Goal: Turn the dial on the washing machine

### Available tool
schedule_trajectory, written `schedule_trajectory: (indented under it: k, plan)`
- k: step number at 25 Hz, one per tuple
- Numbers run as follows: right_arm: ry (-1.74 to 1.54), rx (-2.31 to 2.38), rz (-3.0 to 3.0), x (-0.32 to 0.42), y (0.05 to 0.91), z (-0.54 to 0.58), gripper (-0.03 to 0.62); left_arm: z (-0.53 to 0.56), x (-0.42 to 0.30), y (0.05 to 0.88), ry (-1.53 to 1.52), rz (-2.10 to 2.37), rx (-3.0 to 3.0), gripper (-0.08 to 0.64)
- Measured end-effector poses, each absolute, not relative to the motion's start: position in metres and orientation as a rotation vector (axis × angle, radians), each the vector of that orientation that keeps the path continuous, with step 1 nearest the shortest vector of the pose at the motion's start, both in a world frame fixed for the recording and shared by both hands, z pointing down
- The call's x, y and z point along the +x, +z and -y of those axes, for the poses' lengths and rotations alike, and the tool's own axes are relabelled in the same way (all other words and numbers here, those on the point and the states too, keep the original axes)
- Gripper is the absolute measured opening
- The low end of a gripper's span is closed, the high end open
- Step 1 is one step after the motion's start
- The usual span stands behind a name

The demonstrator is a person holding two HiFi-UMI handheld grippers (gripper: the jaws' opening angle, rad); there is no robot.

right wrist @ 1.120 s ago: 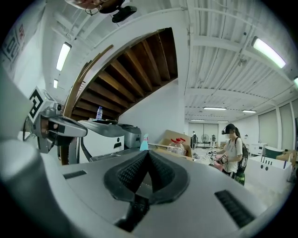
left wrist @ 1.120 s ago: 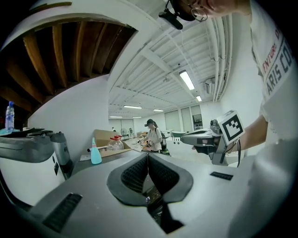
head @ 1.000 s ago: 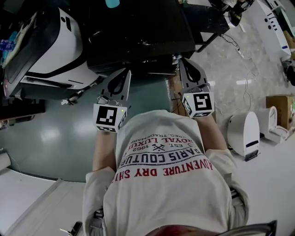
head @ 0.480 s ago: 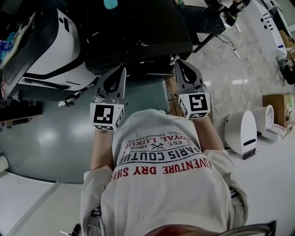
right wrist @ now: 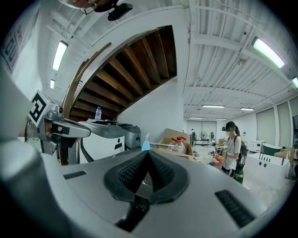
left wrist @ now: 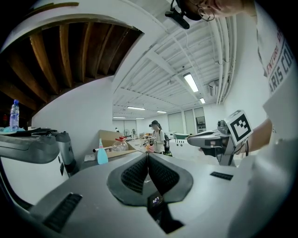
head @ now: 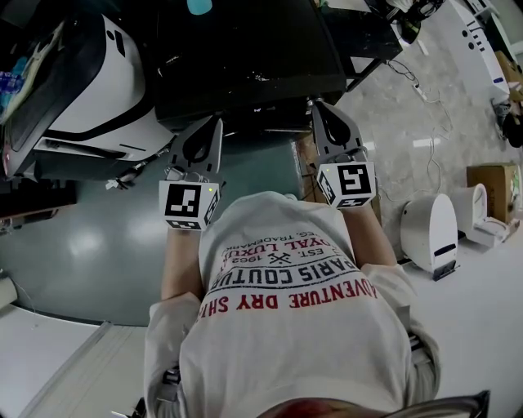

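Observation:
In the head view a black-topped appliance (head: 245, 57) stands right in front of the person, and no dial shows in any view. My left gripper (head: 216, 122) is held level, its tips at the appliance's front edge, jaws shut with nothing between them. To its right my right gripper (head: 317, 106) points the same way at the same edge, also shut and empty. The left gripper view shows the pads (left wrist: 139, 172) meeting in a thin line, with the right gripper (left wrist: 191, 138) alongside. The right gripper view shows its pads (right wrist: 135, 173) closed and the left gripper (right wrist: 88, 132) at its left.
A white and grey machine (head: 98, 82) stands left of the black appliance. A teal bottle (head: 198, 6) sits at the appliance's far side, near a cardboard box (right wrist: 174, 137). White devices (head: 433, 233) and cables lie on the floor to the right. A person (right wrist: 231, 148) stands far off.
My left gripper has edged a little forward toward the black appliance. The right gripper has stayed about where it was. Both remain shut.

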State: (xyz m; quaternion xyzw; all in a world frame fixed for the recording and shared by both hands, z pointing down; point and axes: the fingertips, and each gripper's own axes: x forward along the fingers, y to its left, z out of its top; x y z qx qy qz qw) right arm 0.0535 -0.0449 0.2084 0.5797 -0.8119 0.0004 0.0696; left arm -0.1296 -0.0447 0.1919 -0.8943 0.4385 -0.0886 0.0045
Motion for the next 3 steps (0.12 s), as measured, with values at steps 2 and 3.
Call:
schedule_trajectory:
  k: [2, 3]
  plan:
    - [0.007, 1.743, 2.449, 0.0497, 0.2078, 0.0456, 0.028, 0.0454, -0.1335, 0.1914, -0.28, -1.382, -2.8, 0.017]
    - [0.01, 1.741, 2.451, 0.0478, 0.2077, 0.0458, 0.028, 0.0456, -0.1354, 0.1913, -0.281, -1.385, -2.799, 0.017]
